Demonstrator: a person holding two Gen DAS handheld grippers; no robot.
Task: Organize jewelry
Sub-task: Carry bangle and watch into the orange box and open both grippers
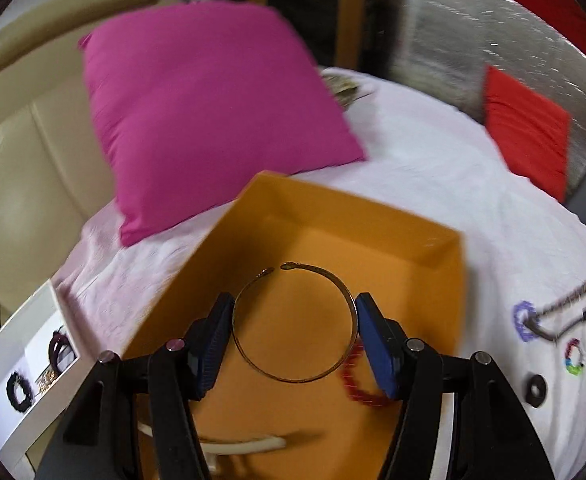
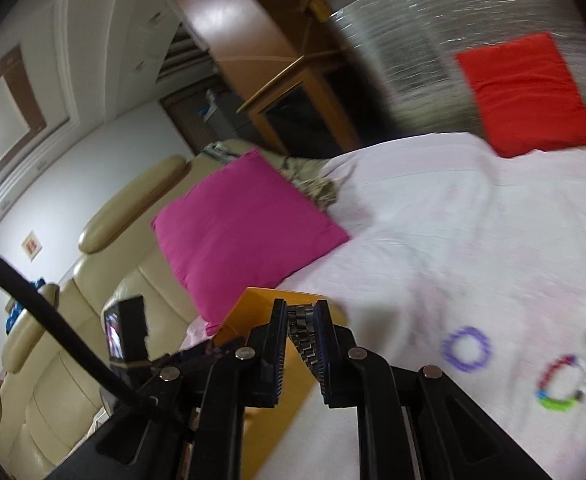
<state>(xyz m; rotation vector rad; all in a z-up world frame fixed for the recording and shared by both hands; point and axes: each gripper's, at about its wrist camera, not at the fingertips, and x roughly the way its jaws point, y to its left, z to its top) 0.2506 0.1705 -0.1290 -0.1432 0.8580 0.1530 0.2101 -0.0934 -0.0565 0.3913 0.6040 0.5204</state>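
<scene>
Bangle [image 1: 295,322] sits gripped between the left gripper's [image 1: 295,336] fingers above the orange box [image 1: 413,236]; the right gripper's [image 2: 301,344] fingers pinch a metal watch band [image 2: 301,334].

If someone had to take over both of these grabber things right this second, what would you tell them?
Left gripper: holds the gold bangle over the orange box.
Right gripper: shut on a metal link band.
Done: a red bead bracelet lies in the box.
Left: the purple ring, the multicolour bracelet and a black ring lie on the white sheet.
</scene>
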